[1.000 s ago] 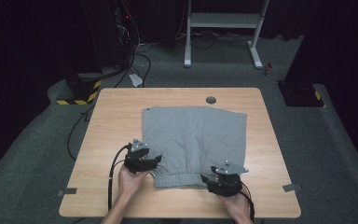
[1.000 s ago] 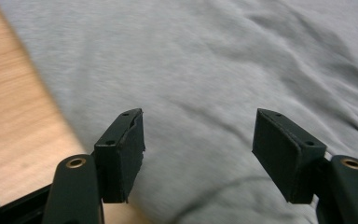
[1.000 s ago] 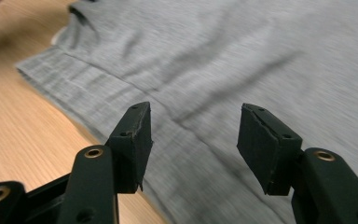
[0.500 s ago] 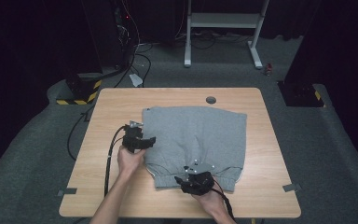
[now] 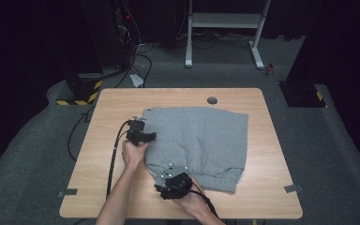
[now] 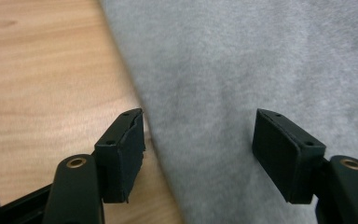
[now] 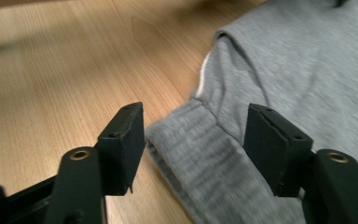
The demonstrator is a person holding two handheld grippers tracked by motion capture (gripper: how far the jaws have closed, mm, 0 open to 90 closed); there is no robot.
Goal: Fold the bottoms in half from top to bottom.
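- One pair of grey sweat shorts (image 5: 199,140) lies flat on the table (image 5: 108,117), a little right of centre, with the ribbed waistband (image 5: 215,177) along the near edge.
- I hold two tongs, one in each hand; two black cables trail back from them toward me.
- My left tongs (image 5: 143,133) sit at the left edge of the shorts, about halfway up that side. In the left gripper view (image 6: 198,149) the jaws stand wide apart and grip nothing: one pad is over bare wood, the other over grey cloth, and the cloth's edge runs between them.
- My right tongs (image 5: 171,180) are at the near left corner of the shorts, on the waistband. Their jaws have just been opening; in the right gripper view (image 7: 193,140) they stand wide, with the waistband corner lying between the pads but not pinched.
- My two hands are close together, both on the left half of the garment.
- One round cable hole (image 5: 212,100) sits near the far edge of the table, just beyond the shorts.
- Two strips of grey tape mark the near corners, one at the left (image 5: 67,192) and one at the right (image 5: 293,188).
- Open room: a broad band of bare wood to the left of the shorts, narrower strips on the right and far sides, and a strip along the near edge below the waistband.
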